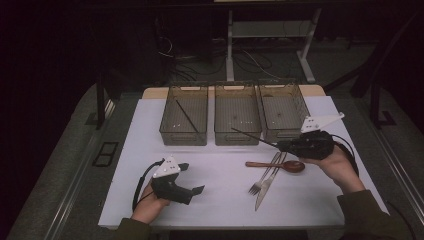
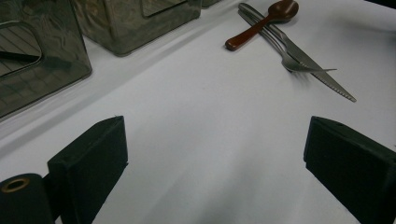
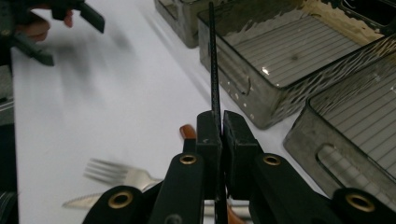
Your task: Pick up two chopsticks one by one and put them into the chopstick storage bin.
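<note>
My right gripper [image 1: 280, 145] is shut on a thin black chopstick [image 1: 252, 137], which points left across the front of the middle bin [image 1: 225, 139]. In the right gripper view the chopstick [image 3: 214, 60] rises from between the closed jaws of the gripper [image 3: 221, 128]. A second black chopstick [image 1: 187, 116] lies slanted in the left bin [image 1: 183, 136]. The right bin [image 1: 298, 102] holds nothing I can see. My left gripper [image 1: 192, 177] rests open and empty at the front left, and its wide-apart jaws frame bare mat in the left gripper view [image 2: 217, 154].
A fork [image 1: 263, 177], a knife [image 1: 265, 189] and a wooden spoon [image 1: 275, 165] lie together in front of the right bin, just left of my right hand. They also appear beyond the left gripper's jaws: spoon [image 2: 259, 25], fork [image 2: 289, 58], knife [image 2: 322, 77].
</note>
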`<move>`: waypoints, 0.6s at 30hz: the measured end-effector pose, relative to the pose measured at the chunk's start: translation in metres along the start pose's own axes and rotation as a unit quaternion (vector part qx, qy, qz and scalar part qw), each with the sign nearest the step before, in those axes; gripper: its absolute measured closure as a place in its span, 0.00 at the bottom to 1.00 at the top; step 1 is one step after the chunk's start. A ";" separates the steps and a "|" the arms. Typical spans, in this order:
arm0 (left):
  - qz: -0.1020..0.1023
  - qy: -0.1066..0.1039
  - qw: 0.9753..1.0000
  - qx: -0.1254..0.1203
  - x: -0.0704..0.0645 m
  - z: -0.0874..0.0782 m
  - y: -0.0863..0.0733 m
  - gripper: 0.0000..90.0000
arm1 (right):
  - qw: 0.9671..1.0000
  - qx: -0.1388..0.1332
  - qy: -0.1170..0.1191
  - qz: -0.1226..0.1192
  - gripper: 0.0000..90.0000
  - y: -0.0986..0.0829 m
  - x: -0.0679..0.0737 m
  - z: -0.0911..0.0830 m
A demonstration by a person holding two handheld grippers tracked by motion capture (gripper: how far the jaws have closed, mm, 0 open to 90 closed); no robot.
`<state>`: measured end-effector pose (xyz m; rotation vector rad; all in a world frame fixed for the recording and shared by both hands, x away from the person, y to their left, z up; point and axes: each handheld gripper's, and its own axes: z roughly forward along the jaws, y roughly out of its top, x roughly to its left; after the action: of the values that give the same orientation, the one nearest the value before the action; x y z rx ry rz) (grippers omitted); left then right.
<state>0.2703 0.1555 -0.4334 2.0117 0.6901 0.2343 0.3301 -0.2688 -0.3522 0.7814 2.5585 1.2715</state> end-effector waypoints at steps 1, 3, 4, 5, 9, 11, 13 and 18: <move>0.000 0.000 1.000 0.000 0.000 0.000 0.000 0.06 | 1.000 0.001 -0.003 0.003 0.94 0.003 0.000 0.003; -0.001 0.000 1.000 -0.002 0.000 0.000 0.000 0.06 | 1.000 0.000 -0.009 0.006 0.94 0.009 0.000 0.008; -0.001 -0.001 1.000 -0.003 0.000 0.000 0.000 0.06 | 1.000 -0.001 -0.011 0.007 0.94 0.012 0.000 0.011; -0.001 -0.001 1.000 -0.003 0.000 -0.001 0.000 0.06 | 1.000 -0.002 -0.012 0.009 0.94 0.016 0.000 0.014; 0.005 -0.001 1.000 -0.002 0.000 0.000 0.000 0.06 | 1.000 -0.004 -0.025 0.015 0.94 0.033 0.001 0.029; 0.007 -0.003 1.000 0.000 0.000 0.000 0.000 0.06 | 0.999 -0.004 -0.028 0.018 0.94 0.042 0.001 0.037; 0.006 -0.001 1.000 -0.001 -0.001 0.000 -0.001 0.06 | 0.999 -0.004 -0.033 0.019 0.94 0.051 0.001 0.046; 0.004 -0.001 1.000 0.005 0.000 0.000 -0.001 0.06 | 0.999 -0.003 -0.043 0.030 0.94 0.073 0.000 0.065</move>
<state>0.2698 0.1554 -0.4343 2.0244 0.6833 0.2350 0.3822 -0.1884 -0.3354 0.8975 2.4799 1.2354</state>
